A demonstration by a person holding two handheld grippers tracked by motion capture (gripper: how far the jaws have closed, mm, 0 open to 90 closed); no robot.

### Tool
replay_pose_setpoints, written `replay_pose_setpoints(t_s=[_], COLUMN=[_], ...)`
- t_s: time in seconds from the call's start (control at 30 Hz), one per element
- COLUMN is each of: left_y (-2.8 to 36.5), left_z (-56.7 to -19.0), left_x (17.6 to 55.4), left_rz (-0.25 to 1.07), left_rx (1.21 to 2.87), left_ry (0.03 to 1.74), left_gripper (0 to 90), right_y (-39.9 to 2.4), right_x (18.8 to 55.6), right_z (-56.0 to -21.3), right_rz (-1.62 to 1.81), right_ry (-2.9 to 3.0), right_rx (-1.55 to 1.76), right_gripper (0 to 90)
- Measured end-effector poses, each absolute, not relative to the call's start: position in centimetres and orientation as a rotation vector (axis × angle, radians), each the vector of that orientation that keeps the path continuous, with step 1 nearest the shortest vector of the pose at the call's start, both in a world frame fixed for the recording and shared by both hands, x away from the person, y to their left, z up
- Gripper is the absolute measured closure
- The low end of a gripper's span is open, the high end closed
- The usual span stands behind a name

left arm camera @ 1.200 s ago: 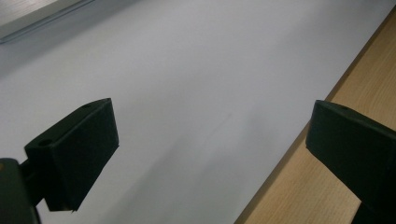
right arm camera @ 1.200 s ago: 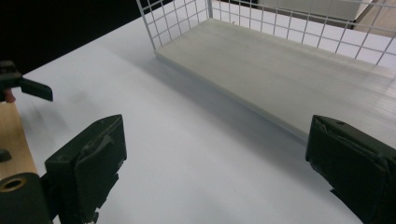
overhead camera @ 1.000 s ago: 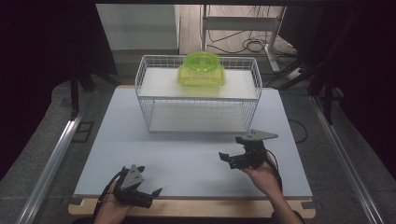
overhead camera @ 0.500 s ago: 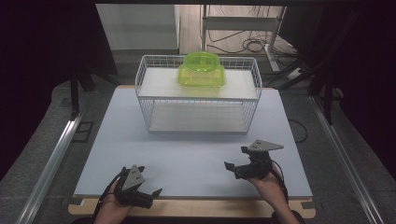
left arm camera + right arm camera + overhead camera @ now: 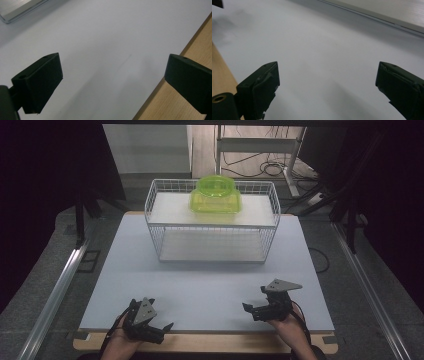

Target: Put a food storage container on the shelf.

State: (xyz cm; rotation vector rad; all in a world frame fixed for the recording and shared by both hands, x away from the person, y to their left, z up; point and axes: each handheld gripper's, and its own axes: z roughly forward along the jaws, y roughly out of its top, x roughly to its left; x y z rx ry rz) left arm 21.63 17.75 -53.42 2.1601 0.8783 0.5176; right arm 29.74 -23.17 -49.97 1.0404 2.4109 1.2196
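Currently, both grippers rest at the near edge of the bench (image 5: 210, 285), each held in one of the person's hands. The left gripper (image 5: 159, 330) sits at the near left corner, at the line where the white surface meets the wooden border (image 5: 210, 342). In the left gripper view, its fingers (image 5: 40, 80) are spread wide with nothing between them; one finger lies over the white surface, the other over the wooden border.

The right gripper (image 5: 252, 310) sits at the near right, well apart from the left one. In the right gripper view, its fingers (image 5: 262, 85) are likewise spread wide and empty, with bare white surface between them.

The white wire basket (image 5: 212, 227) stands at the far middle of the bench, well apart from both grippers. A translucent green container (image 5: 215, 195) sits on the basket's upper shelf, toward the middle. The lower shelf (image 5: 212, 247) of the basket carries nothing visible.
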Motion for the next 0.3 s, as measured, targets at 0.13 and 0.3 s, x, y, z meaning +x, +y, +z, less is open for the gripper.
replay_pose_setpoints(t_s=[0.13,0.3], left_y=[17.73,17.75], left_z=[-53.56,-53.54], left_x=[21.68,21.78], left_rz=[0.52,0.516], left_rx=[2.179,2.183], left_ry=[0.892,0.911], left_gripper=[1.6,1.6], right_y=[-23.1,-23.06], right_x=[29.79,29.92], right_z=[-50.71,-51.0], right_rz=[1.168,1.132], right_ry=[2.43,2.438], right_rx=[1.043,1.049], right_gripper=[5.8,5.8])
